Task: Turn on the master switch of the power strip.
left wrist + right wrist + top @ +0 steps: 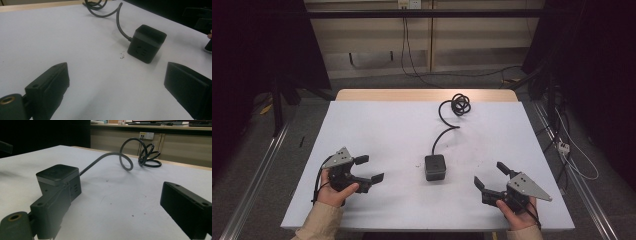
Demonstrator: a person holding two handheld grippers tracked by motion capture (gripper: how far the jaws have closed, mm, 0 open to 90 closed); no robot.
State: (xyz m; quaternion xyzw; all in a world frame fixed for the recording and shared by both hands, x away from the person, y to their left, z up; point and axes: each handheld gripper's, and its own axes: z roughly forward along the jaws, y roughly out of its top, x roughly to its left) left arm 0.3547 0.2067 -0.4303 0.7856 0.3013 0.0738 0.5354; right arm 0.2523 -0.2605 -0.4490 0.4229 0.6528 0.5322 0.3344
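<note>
On the white table [377, 130], one black cube [435, 167] with one cable [447, 117] sits between two spread, empty grippers.

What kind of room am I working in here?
Probably a lab recording bench: a white-topped table between metal floor rails, dark curtains at the sides, and a black cube power socket with its coiled cable.

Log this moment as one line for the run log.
left claw: open, empty | right claw: open, empty | black cube: on table between claws, untouched | cable: coiled behind cube
</note>
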